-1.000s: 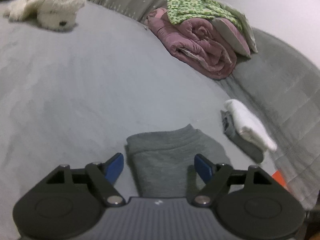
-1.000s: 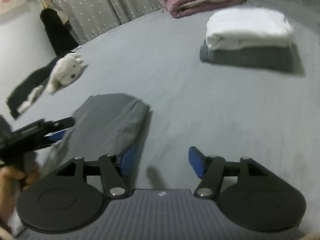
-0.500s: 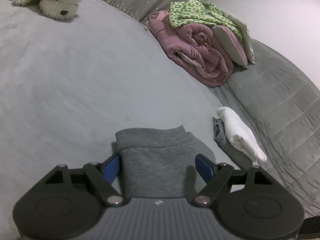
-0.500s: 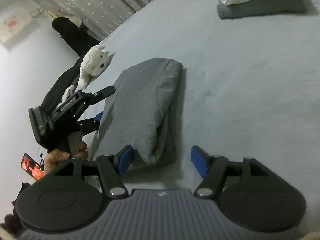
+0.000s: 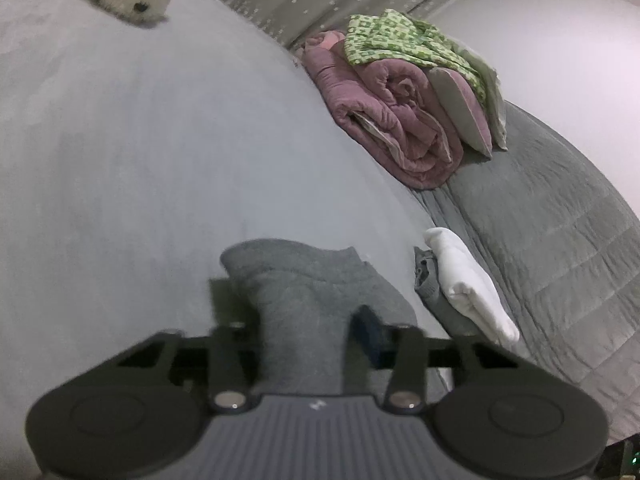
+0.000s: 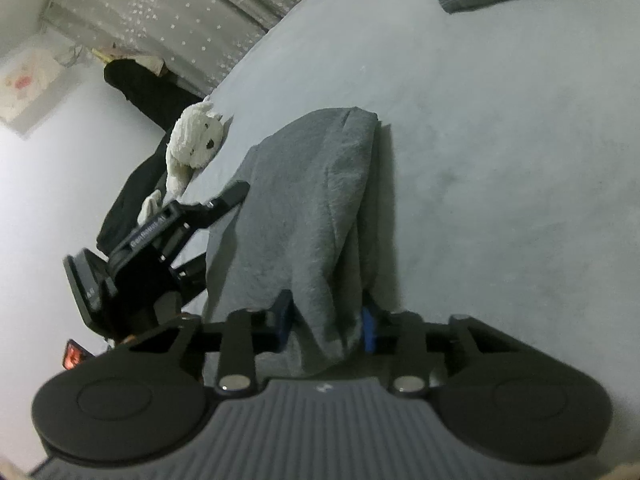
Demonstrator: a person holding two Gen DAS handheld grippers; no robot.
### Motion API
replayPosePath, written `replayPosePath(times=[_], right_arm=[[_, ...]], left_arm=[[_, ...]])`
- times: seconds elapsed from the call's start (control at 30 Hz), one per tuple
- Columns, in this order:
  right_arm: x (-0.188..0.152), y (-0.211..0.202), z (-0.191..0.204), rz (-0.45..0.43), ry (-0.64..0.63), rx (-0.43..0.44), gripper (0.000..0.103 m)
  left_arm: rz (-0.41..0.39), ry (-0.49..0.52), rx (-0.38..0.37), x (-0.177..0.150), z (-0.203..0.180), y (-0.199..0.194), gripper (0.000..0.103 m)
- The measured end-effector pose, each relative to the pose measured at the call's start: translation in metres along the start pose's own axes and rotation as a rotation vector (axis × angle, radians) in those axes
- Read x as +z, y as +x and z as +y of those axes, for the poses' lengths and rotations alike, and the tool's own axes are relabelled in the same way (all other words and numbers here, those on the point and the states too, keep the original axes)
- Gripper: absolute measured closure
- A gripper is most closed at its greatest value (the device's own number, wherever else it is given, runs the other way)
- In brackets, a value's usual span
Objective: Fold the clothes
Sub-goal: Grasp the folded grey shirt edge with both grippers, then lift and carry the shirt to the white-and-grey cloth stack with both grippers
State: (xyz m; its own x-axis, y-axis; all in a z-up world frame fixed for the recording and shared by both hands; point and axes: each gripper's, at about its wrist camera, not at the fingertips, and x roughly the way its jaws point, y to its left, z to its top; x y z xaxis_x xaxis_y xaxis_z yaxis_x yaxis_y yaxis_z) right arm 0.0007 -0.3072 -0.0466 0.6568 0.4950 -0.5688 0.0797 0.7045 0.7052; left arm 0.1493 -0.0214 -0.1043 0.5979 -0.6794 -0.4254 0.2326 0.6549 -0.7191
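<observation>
Folded grey garment (image 5: 320,300) on the grey bed (image 5: 140,160), near edge bunched up. Left gripper (image 5: 308,332) just closed, pinching that near edge; right gripper (image 6: 326,322) likewise just closed, blue pads (image 6: 368,330) pressed into the gathered cloth. No containers anywhere. Only in the left wrist view: at 1 o'clock, pink rolled quilt (image 5: 392,120) topped by green patterned cloth (image 5: 400,40); white folded item (image 5: 468,284) on a grey one at 3 o'clock. Only in the right wrist view: left gripper seen side-on at 9 o'clock, dark clothing (image 6: 136,184) beyond. Plush toy (image 6: 196,140) in both.
</observation>
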Motion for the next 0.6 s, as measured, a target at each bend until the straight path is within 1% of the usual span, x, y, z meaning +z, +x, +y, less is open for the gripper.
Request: replayPosePath(times=[0.07,0.13,0.3,0.43,0.6], right_arm=[[0.001,-0.002,0.0,-0.001,0.011,0.01,0.072],[0.004,-0.006,-0.001,-0.003,0.019,0.026,0.074],[0.011,-0.019,0.001,-0.015,0.022,0.055,0.076],[0.02,-0.031,-0.002,-0.015,0.033,0.075,0.076],[0.031,-0.044,-0.008,-0.004,0.049,0.084,0.077]], left_arm=[[-0.002,-0.041,-0.012,-0.001,0.003,-0.002,0.085],[-0.006,-0.079,-0.015,-0.001,0.003,-0.005,0.089],[-0.017,-0.098,0.002,-0.006,-0.008,-0.016,0.092],[-0.02,-0.091,0.021,-0.015,-0.021,-0.03,0.092],[-0.005,-0.069,0.024,-0.025,-0.037,-0.053,0.093]])
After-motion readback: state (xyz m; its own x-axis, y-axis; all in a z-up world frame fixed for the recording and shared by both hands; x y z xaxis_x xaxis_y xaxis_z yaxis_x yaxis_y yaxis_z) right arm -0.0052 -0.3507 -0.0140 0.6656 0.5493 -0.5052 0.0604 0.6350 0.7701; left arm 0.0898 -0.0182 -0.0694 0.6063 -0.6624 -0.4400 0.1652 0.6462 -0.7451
